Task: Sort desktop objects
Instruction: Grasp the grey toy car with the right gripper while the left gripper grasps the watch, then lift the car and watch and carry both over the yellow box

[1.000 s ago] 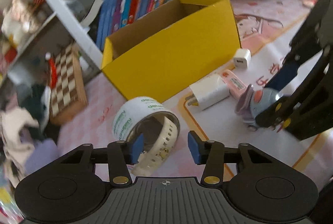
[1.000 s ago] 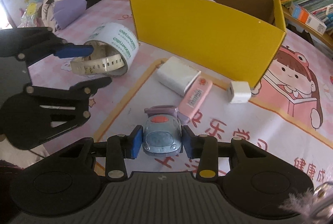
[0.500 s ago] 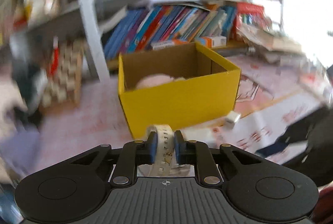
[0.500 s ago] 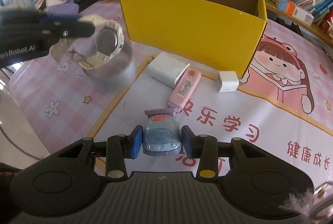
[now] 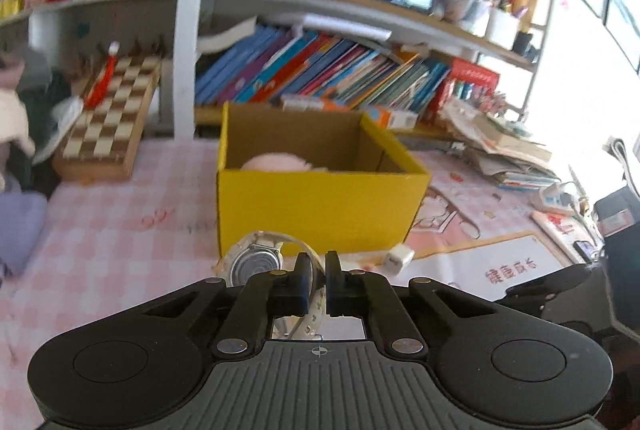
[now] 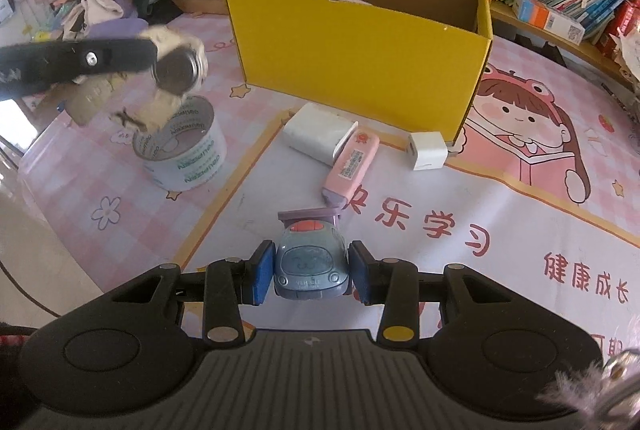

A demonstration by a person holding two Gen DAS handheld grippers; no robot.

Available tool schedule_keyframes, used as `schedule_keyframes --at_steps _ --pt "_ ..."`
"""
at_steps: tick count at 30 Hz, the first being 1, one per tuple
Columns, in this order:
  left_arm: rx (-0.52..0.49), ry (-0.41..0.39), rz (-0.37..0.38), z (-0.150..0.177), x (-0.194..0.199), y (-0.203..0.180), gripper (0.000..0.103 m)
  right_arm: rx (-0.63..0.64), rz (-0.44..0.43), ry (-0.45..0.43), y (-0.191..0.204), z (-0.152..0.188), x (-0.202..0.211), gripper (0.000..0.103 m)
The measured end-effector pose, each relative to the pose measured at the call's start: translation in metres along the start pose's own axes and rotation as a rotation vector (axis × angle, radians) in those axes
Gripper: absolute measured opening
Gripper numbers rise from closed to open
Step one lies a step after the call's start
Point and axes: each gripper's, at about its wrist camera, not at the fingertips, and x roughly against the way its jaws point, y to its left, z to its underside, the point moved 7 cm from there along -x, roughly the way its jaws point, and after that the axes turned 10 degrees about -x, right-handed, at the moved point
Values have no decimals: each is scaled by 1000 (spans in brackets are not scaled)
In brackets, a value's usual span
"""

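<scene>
Watch (image 5: 256, 262) pinched in left tool (image 5: 316, 280).

Toy car (image 6: 311, 266) btwn right fingers: glossy plastic. Watch (image 5: 256, 260) in left fingers: shiny metal back, pale plastic strap. Box (image 6: 360, 78) ahead: matt yellow cardboard. Tape roll (image 6: 182, 150): glossy.

The cream-strapped wristwatch (image 6: 176, 70) is motion-blurred at the right wrist view's left; the yellow cardboard box's (image 5: 320, 206) front wall hides most of the pale pink round object (image 5: 276, 163) inside.
</scene>
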Motion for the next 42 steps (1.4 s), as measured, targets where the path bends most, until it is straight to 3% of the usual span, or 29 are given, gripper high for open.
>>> schedule_keyframes --at_steps 5,28,42 --pt "-39 -56 8 -11 13 -8 5 -27 8 -13 -2 4 7 38" --pt "-90 -117 58 -26 36 -17 5 -106 23 -77 -4 -1 39 38" --pt "-113 -167 88 -47 38 -13 5 -55 10 -155 -2 -46 68 38"
